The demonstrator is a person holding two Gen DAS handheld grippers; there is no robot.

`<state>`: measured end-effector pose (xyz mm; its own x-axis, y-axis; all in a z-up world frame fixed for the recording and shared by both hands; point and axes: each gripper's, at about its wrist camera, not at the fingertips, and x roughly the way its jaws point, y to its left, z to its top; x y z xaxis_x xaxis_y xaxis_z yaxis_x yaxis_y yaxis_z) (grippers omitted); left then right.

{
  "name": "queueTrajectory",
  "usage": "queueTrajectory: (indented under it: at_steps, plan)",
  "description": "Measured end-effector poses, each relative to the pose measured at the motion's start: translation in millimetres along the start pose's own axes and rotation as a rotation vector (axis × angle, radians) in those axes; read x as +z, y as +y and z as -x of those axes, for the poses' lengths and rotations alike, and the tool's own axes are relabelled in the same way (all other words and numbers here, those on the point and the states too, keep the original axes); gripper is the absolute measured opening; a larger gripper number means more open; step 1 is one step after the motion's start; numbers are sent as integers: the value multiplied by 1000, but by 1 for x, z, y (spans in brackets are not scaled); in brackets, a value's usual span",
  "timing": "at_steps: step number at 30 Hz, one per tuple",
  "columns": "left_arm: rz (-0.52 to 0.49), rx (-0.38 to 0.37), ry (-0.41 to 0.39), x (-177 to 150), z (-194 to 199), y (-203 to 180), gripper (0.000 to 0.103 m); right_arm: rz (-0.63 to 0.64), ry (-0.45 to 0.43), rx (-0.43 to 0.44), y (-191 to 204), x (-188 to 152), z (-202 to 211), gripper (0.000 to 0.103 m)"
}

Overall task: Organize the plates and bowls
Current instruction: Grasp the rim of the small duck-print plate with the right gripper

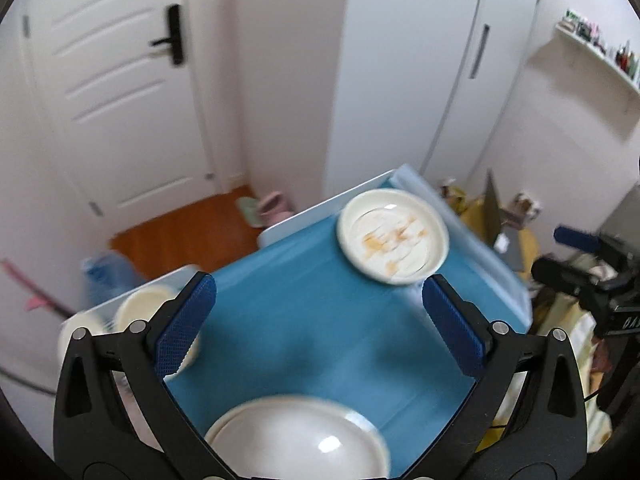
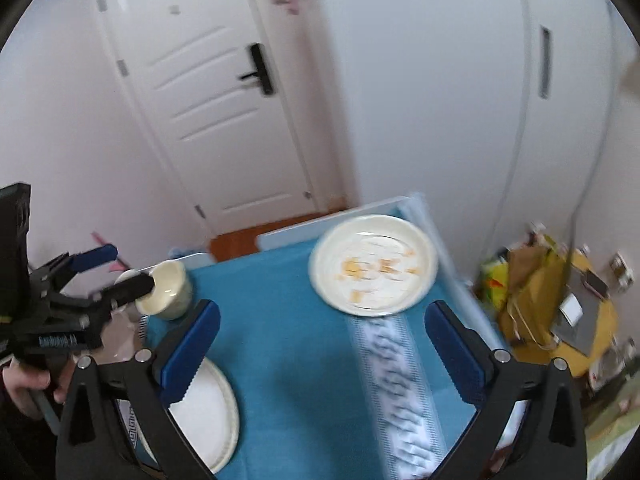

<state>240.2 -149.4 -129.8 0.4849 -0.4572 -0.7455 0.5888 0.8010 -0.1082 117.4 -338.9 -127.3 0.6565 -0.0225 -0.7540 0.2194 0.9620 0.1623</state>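
Note:
A white plate with orange food scraps (image 1: 393, 236) (image 2: 374, 265) lies at the far right corner of the blue-covered table (image 1: 304, 304) (image 2: 288, 344). A clean white plate (image 1: 298, 440) (image 2: 206, 408) lies at the near edge. A cream bowl (image 1: 142, 308) (image 2: 168, 290) stands at the left edge. My left gripper (image 1: 320, 312) is open above the clean plate; in the right wrist view (image 2: 116, 276) its fingers stand on either side of the bowl. My right gripper (image 2: 322, 336) is open and empty over the table's middle.
A white door (image 2: 208, 100) and wardrobe (image 1: 420, 60) stand behind the table. A yellow stool with clutter (image 2: 560, 312) is on the right, a camera rig (image 1: 592, 280) too. A patterned white strip (image 2: 396, 392) runs across the cloth. A blue water bottle (image 1: 106, 276) stands on the floor at left.

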Motion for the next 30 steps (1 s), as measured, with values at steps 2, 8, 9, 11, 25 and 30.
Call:
queueTrajectory:
  at_steps: [2,8,9,11,25,30]
  plan:
    - [8,-39,19,14,-23,-7,103,-25,-12,-39,-16,5,-4,102]
    - [31,-127,163,35,-137,-13,102,-99,113,-37,-58,7,-79,102]
    - [26,-128,179,34,-154,-13,100,-116,129,-12,-64,3,-97,102]
    - [10,-129,228,31,-192,-16,86,-143,142,8,-74,-2,-121,101]
    - [2,-146,334,18,-284,-13,22,-311,170,22,-108,-11,-196,32]
    - [13,-154,327,21,-288,-8,17,-323,179,15,-108,-11,-203,21]
